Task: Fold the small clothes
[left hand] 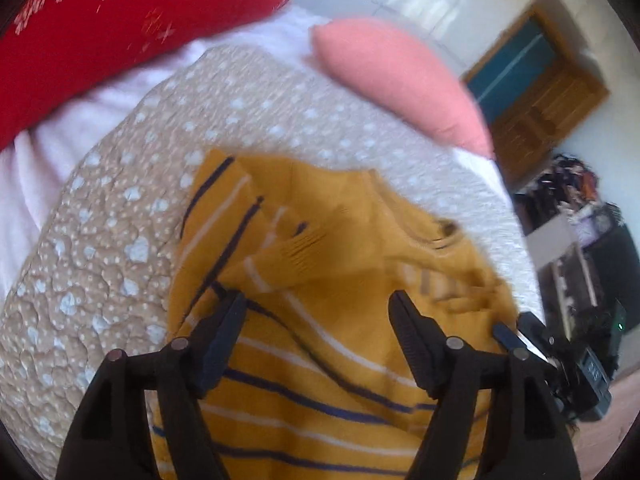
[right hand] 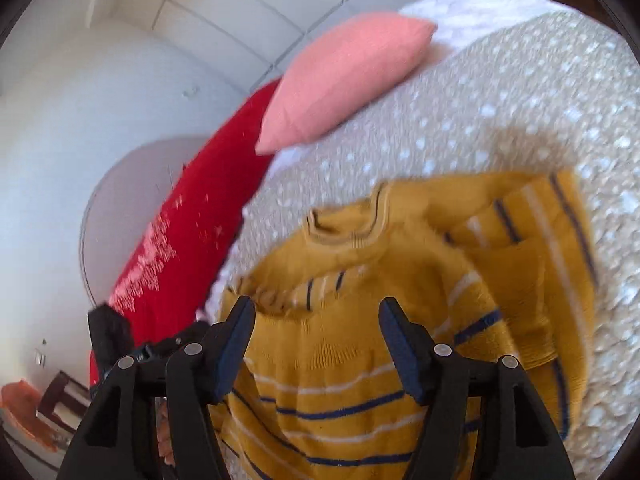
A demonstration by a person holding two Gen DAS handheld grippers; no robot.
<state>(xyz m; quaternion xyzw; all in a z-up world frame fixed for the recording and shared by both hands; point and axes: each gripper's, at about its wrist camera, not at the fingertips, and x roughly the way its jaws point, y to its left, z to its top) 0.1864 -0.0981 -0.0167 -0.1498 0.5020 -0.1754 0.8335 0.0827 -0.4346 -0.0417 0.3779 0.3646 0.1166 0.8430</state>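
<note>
A small mustard-yellow knit sweater [left hand: 320, 320] with navy and white stripes lies crumpled on a beige quilted bedspread [left hand: 100, 260]. Its sleeve is folded across the body. My left gripper [left hand: 318, 300] is open, hovering just above the sweater's striped body with nothing between the fingers. In the right wrist view the sweater [right hand: 360, 340] shows with its collar toward the far side. My right gripper [right hand: 316, 308] is open over the chest area below the collar, empty. The right gripper's body also shows in the left wrist view [left hand: 560, 364] at the sweater's right edge.
A red pillow [left hand: 100, 40] and a pink pillow [left hand: 400, 80] lie at the far end of the bed on a white sheet [left hand: 60, 152]. A wooden door [left hand: 540, 92] and cluttered shelves [left hand: 580, 240] stand to the right. A white wall [right hand: 80, 120] is behind.
</note>
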